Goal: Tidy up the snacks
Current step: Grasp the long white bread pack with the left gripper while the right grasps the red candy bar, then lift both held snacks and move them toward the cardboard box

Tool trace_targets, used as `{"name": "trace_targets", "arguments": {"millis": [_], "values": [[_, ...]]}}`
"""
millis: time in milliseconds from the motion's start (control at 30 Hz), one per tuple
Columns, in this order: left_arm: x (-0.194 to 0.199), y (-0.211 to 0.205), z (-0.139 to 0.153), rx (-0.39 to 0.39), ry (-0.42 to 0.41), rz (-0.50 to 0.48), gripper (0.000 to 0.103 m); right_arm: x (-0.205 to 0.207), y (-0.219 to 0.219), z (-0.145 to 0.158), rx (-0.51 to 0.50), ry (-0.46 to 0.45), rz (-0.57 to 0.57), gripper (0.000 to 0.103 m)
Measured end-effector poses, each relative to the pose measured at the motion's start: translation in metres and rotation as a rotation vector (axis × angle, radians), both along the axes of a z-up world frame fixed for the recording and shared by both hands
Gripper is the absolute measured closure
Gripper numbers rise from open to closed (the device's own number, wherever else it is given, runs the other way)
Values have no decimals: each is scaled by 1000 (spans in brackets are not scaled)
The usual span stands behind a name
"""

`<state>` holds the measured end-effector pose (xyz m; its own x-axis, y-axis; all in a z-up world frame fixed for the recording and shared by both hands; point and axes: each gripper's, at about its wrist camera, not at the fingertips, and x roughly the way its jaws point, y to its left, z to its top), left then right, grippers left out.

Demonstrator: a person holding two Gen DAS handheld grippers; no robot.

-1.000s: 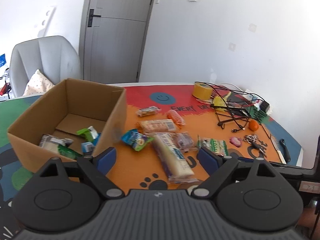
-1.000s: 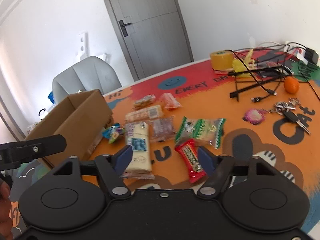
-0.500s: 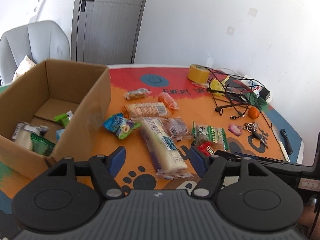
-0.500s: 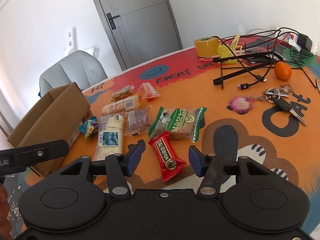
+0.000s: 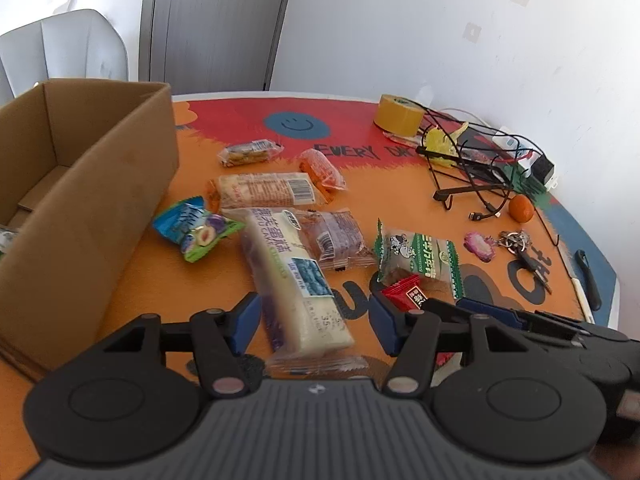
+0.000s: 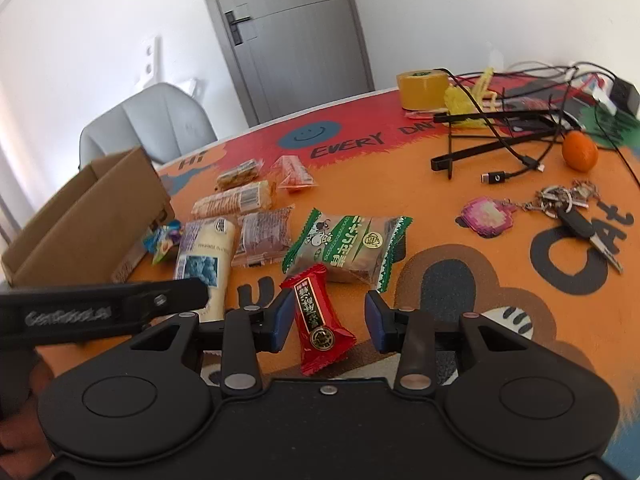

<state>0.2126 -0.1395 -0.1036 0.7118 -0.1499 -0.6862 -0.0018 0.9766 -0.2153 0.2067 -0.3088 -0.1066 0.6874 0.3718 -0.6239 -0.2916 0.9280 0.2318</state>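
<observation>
Several snack packets lie on the orange table mat. My left gripper [image 5: 314, 320] straddles the near end of a long white cake packet [image 5: 296, 280]; its jaws are closing, with gaps still on both sides. My right gripper [image 6: 328, 320] straddles a red candy packet [image 6: 320, 320]; its jaws are closing too, and the right pad stands clear of the wrapper. A green-edged biscuit packet [image 6: 348, 244] lies just beyond the red one. The open cardboard box [image 5: 80, 200] stands to the left. The right gripper's body [image 5: 500, 316] shows in the left wrist view.
More packets lie beyond: a blue-green candy [image 5: 192, 228], a brown cake [image 5: 336, 240], a long orange-ended bar [image 5: 264, 190]. A tape roll [image 6: 420, 88], tangled cables [image 6: 500, 128], an orange [image 6: 580, 150] and keys [image 6: 568, 208] fill the right. A grey chair [image 6: 152, 128] stands behind.
Both grippers came down toward the table and their jaws narrowed. The left one shifted right, from in front of the box to over the long white packet. The right one closed in around the red packet.
</observation>
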Motion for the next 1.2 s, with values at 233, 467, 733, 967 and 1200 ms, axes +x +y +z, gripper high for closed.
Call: {"name": "trace_targets", "arguments": {"millis": [233, 467, 733, 967, 1200], "values": [[12, -7, -16, 30, 25, 11, 48, -1, -1, -2, -11, 15, 33, 68], [1, 3, -20, 50, -3, -12, 65, -1, 10, -1, -19, 3, 46, 67], [-14, 18, -15, 31, -12, -24, 74, -4, 25, -1, -70, 7, 54, 80], [-26, 27, -6, 6, -34, -39, 76, -19, 31, 12, -55, -33, 33, 80], [-39, 30, 15, -3, -97, -66, 76, -26, 36, 25, -39, -65, 32, 80]]}}
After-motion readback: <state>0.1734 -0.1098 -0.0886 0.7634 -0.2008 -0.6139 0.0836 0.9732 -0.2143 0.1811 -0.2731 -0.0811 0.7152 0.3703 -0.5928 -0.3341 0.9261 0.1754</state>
